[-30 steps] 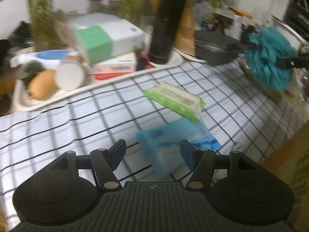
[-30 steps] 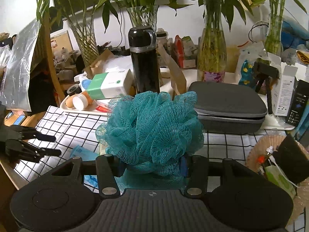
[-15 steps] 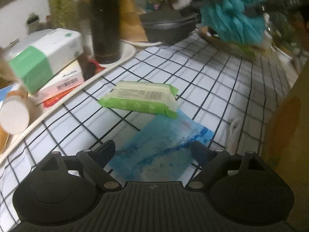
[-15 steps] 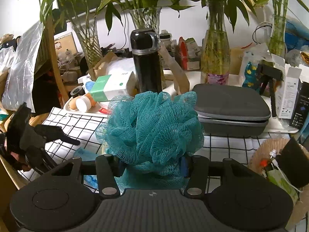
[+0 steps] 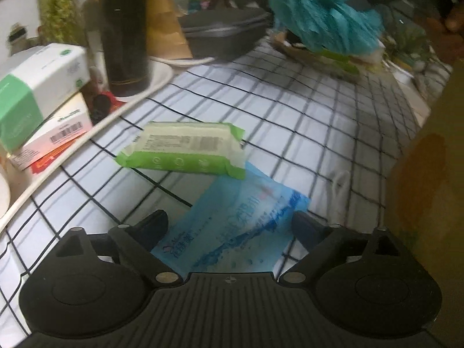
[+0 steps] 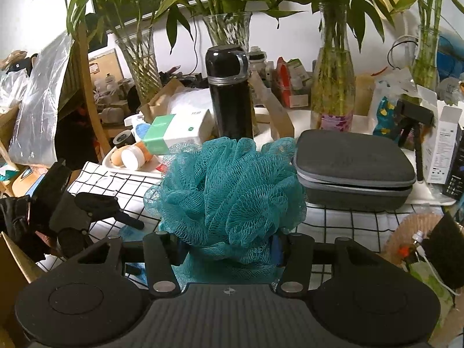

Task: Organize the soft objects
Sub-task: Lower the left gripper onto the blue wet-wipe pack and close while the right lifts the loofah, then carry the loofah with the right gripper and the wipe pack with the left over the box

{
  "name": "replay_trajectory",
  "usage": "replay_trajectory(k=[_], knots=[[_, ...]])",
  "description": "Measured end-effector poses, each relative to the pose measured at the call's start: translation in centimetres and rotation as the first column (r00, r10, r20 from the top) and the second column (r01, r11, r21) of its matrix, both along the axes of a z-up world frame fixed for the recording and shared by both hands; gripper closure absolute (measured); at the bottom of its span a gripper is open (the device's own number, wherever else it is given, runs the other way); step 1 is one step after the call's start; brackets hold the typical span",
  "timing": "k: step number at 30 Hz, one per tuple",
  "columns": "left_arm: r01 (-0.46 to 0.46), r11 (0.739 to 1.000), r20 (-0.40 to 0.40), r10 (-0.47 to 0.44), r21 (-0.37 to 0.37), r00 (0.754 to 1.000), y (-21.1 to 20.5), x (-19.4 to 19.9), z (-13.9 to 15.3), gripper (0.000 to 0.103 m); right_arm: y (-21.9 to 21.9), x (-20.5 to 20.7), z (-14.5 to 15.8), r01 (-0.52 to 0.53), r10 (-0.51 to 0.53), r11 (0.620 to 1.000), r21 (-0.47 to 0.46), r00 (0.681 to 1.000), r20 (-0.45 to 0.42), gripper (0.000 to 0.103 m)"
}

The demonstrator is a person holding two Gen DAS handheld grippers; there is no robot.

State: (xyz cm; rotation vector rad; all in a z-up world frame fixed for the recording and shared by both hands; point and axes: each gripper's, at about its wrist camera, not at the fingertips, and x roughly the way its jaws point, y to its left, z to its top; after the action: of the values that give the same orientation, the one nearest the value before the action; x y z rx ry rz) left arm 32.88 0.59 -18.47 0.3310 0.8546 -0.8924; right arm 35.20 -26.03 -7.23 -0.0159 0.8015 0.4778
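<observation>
Left gripper (image 5: pixel 229 226): jaws wide and opening. We see the blue tissue pack (image 5: pixel 235 229) lying flat between the fingers, pads clear of it on both sides, so no grip.

Right gripper (image 6: pixel 227 246): jaws about half closed, clamped on the teal mesh bath pouf (image 6: pixel 229 200). The pouf bulges up and out past both fingers and fills the middle of the right wrist view.

The blue pack is a flat, glossy pouch lying at a slant near the near edge of the checked tablecloth (image 5: pixel 304 110). The green wipes pack (image 5: pixel 185 150) lies just beyond it, one corner overlapping the blue pack's far end.

We have a white tray (image 5: pixel 87 142) along the cloth's left edge carrying a green-and-white box (image 5: pixel 40 90) and a black flask (image 5: pixel 124 32). A grey zip case (image 6: pixel 353 168) sits at the far edge.

Open cloth runs between the two packs and the case. The cloth's right edge drops off close beside the blue pack. In the left wrist view the pouf hangs over the far right corner, above a woven basket (image 5: pixel 316 56).
</observation>
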Motion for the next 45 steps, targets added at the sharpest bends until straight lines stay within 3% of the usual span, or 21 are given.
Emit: replay_trajectory(k=[3, 6, 11, 20, 26, 32, 38, 45], knots=[[0.066, 0.994, 0.074, -0.073, 0.091, 0.995, -0.9, -1.2, -0.3, 0.005, 0.1, 0.0, 0.0, -0.006, 0.006, 1.0, -0.002, 1.0, 0.003, 0.047], [0.068, 0.992, 0.036, -0.072, 0.106, 0.997, -0.6, -0.8, -0.1, 0.007, 0.2, 0.1, -0.1, -0.008, 0.008, 1.0, -0.005, 1.0, -0.007, 0.047], [0.046, 0.99, 0.01, -0.047, 0.136, 0.999, -0.3, -0.6, 0.4, 0.019, 0.2, 0.0, 0.0, -0.009, 0.009, 1.0, -0.009, 1.0, -0.003, 0.047], [0.013, 0.983, -0.01, -0.011, 0.185, 1.0, 0.6, -1.2, 1.0, 0.03, 0.6, -0.1, -0.1, -0.006, 0.006, 1.0, -0.026, 1.0, -0.003, 0.047], [-0.019, 0.976, -0.008, 0.021, 0.217, 1.0, 1.8, -2.4, 1.3, 0.034, 0.1, 0.1, -0.4, 0.025, -0.025, 0.999, -0.039, 0.999, -0.02, 0.047], [-0.084, 0.963, 0.05, 0.074, 0.255, 0.996, 3.0, -3.8, 1.9, 0.037, 0.3, -0.3, 0.0, 0.032, -0.032, 0.999, -0.03, 0.999, -0.008, 0.047], [-0.203, 0.954, 0.12, 0.18, 0.222, 0.976, 4.1, -4.7, 3.6, 0.037, 0.4, -0.8, 0.7, 0.034, -0.034, 0.999, -0.013, 0.999, 0.007, 0.047], [-0.343, 0.932, 0.198, 0.317, 0.116, 0.928, 4.4, -5.7, 7.2, 0.037, 0.2, -1.8, 1.6, 0.038, -0.038, 0.999, 0.01, 0.999, 0.029, 0.047]])
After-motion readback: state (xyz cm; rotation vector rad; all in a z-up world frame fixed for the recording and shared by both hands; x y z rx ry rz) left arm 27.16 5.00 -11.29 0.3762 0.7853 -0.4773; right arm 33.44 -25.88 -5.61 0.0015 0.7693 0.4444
